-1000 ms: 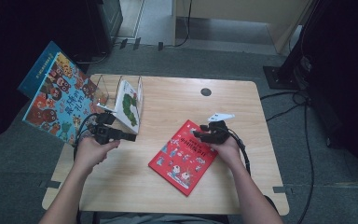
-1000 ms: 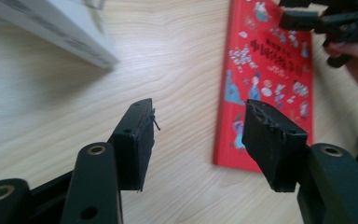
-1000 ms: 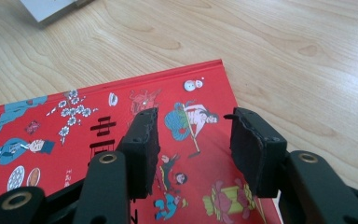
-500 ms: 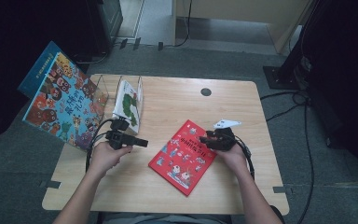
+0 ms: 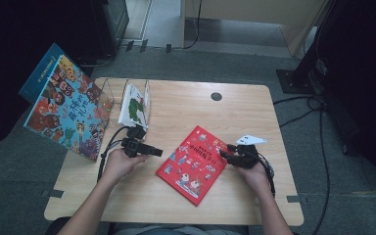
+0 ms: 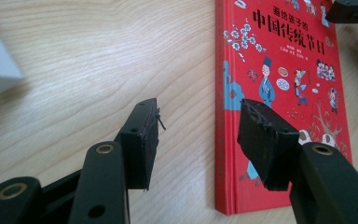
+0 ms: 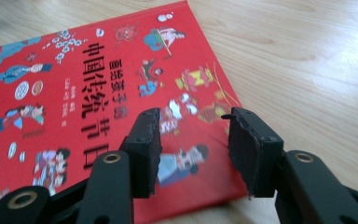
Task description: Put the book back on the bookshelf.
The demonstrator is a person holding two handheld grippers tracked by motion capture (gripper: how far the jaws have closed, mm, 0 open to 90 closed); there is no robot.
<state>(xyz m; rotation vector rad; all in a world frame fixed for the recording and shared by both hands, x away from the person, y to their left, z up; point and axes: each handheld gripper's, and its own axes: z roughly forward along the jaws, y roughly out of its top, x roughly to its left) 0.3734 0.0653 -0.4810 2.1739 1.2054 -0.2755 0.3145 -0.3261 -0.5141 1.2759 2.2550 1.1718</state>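
Red book lies flat on the wooden table, cover up, turned at a slant, roughly mid-table and a little toward the person's side. Chinese title and small cartoon figures on the cover.

Left gripper, held in the person's left hand, sits just left of the book's left edge, jaws pointing toward it. In the left gripper view the jaws stand well apart with nothing between them; the book's spine edge runs up between the two jaws, closer to the right-hand one. Bare tabletop under the other jaw. No contact with the book that I can make out.

Right gripper, in the right hand, is at the book's right-hand corner, jaws aimed left across the cover. Right gripper view: jaws parted wide, holding nothing, hanging over the near corner of the red cover. Whether the jaw tips touch the cover, cannot tell.

The book lies between the two grippers, one at each side.

Elsewhere: a clear book stand at the table's back left with a white-and-green book upright in it; a large colourful picture book leaning at the table's left edge; a dark round hole near the far edge
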